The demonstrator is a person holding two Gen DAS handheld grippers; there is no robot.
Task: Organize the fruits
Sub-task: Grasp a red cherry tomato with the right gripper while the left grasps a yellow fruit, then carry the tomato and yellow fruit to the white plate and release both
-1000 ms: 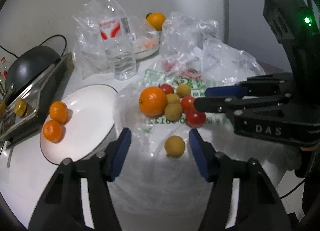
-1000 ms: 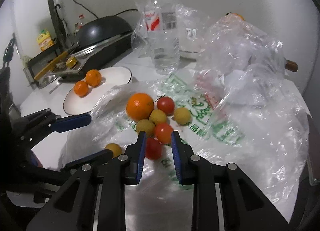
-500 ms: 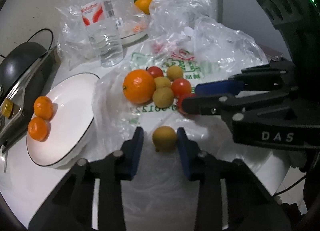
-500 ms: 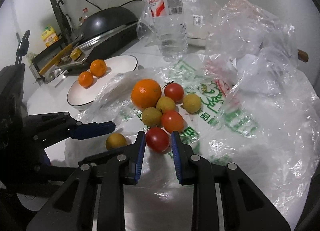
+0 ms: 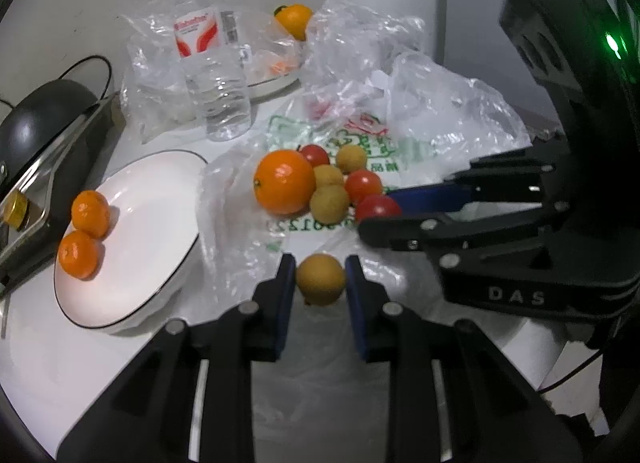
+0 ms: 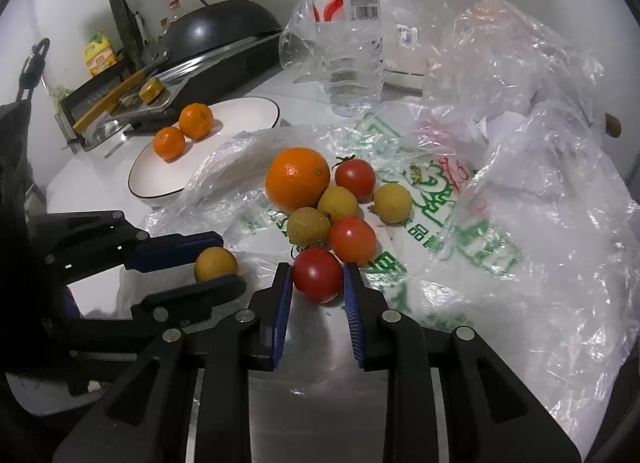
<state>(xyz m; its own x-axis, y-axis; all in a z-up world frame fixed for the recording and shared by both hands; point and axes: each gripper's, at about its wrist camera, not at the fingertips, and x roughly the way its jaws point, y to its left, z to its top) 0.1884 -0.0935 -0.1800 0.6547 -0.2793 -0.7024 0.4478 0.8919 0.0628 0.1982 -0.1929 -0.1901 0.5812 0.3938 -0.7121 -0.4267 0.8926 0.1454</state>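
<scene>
Since the earlier frame, left gripper (image 5: pixel 321 278) has clamped the near yellow fruit (image 5: pixel 321 279); right gripper (image 6: pixel 317 279) grips a red tomato (image 6: pixel 317 279). Excess squeeze may bruise either; plastic bag (image 6: pixel 500 263) may snag.

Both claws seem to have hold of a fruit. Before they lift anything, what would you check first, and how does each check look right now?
1. Left gripper shut on the yellow-brown fruit: ok.
2. Right gripper shut on the red tomato: ok.
3. Plastic bag free of the pads: cannot tell.
4. White plate has bare room beside its two mandarins: ok.
5. Grippers clear of each other: cannot tell; they sit close.
</scene>
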